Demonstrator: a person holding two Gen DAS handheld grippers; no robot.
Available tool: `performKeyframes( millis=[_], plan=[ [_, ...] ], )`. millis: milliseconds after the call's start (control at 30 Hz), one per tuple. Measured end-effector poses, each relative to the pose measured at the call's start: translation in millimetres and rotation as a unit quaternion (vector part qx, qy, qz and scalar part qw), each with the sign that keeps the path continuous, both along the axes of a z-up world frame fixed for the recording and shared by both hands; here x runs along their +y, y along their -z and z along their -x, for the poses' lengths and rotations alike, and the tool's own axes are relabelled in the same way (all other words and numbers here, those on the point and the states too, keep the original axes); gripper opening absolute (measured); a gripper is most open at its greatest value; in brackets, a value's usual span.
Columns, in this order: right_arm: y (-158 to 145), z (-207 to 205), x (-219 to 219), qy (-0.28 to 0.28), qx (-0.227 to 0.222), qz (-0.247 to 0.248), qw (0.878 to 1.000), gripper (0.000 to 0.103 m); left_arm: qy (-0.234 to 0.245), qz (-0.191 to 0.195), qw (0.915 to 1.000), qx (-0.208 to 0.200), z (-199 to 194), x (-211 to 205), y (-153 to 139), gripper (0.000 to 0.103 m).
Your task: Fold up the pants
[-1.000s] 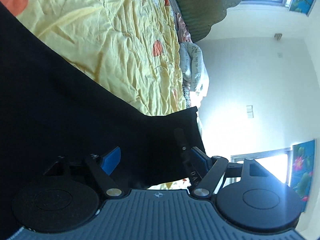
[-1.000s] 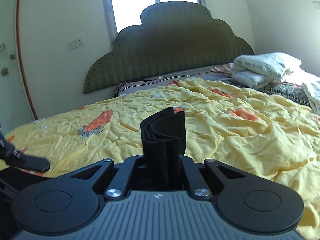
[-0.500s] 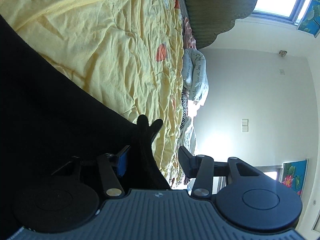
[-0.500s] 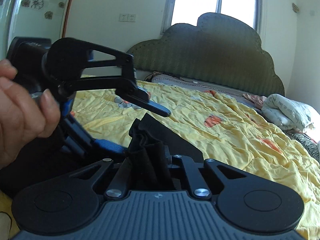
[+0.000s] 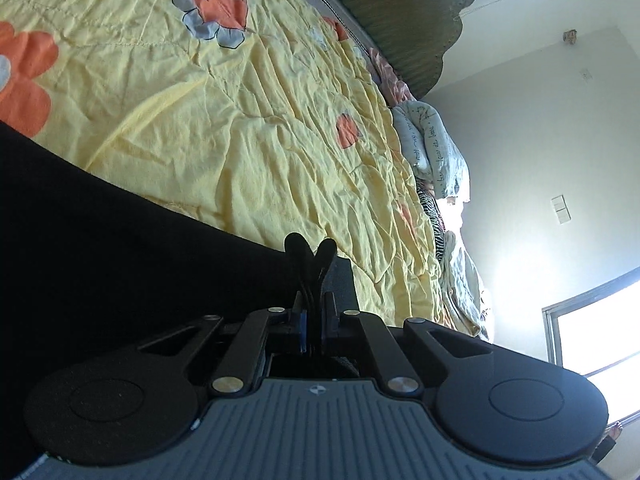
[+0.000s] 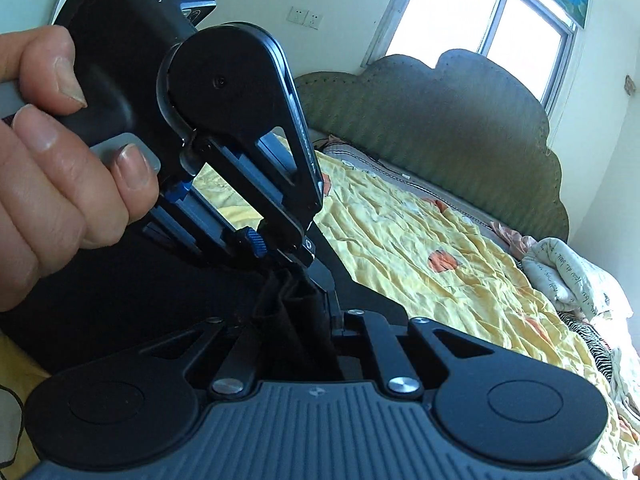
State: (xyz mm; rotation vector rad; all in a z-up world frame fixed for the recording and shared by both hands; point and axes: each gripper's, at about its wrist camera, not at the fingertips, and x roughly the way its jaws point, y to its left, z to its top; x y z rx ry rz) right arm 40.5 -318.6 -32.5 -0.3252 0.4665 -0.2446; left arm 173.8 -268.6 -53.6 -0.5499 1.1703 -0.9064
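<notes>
Pants (image 5: 120, 280) hang bunched between both tongs, left gripper (image 5: 314, 320) and right gripper (image 6: 304, 320) each clamped on black cloth (mid-fold, I judge), next needing a level lay-down onto the bedspread (image 5: 240, 140) ahead

Your left wrist camera, rolled sideways, looks close along its fingers across the yellow bedspread (image 5: 248, 128). Your right wrist camera faces the far headboard (image 6: 440, 120); both views share them.

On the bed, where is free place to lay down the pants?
Free: the yellow quilt between the black pants and the green headboard. Crowded: the bedding pile at its far side, and both grippers at the pants' edge.
</notes>
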Motion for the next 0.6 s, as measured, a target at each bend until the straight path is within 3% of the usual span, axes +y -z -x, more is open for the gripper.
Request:
performKeyframes(
  millis=[133, 367, 400, 433, 467, 533, 600],
  plan=[
    [1.6, 2.5, 5.1, 0.006, 0.008, 0.011, 1.0, 0.016, 0.003, 0.0, 1.0, 0.001, 1.9, 0.7, 3.2, 0.004],
    [-2.9, 9.0, 3.1, -0.001, 0.012, -0.002, 1.0, 0.013, -0.002, 0.014, 0.9997, 0.022, 2.2, 5.3, 12.0, 0.005],
    [-2.2, 8.4, 5.1, -0.002, 0.015, 0.007, 1.0, 0.011, -0.004, 0.019, 0.9994, 0.028, 1.6, 5.4, 13.0, 0.009],
    [-1.9, 8.3, 8.1, -0.004, 0.015, 0.016, 1.0, 0.011, -0.006, 0.024, 0.9991, 0.035, 0.9, 5.7, 14.2, 0.021],
    [-3.4, 8.0, 10.9, -0.007, 0.015, 0.017, 1.0, 0.011, -0.01, 0.028, 0.9986, 0.043, 0.2, 6.1, 15.4, 0.024],
    [-3.9, 8.4, 14.3, -0.011, 0.015, 0.018, 1.0, 0.011, -0.013, 0.028, 0.9983, 0.049, -1.1, 6.2, 16.6, 0.023],
    [-3.3, 8.5, 16.7, -0.011, 0.015, 0.021, 1.0, 0.011, -0.014, 0.024, 0.9986, 0.046, -1.3, 7.3, 15.7, 0.017]
  ],
)
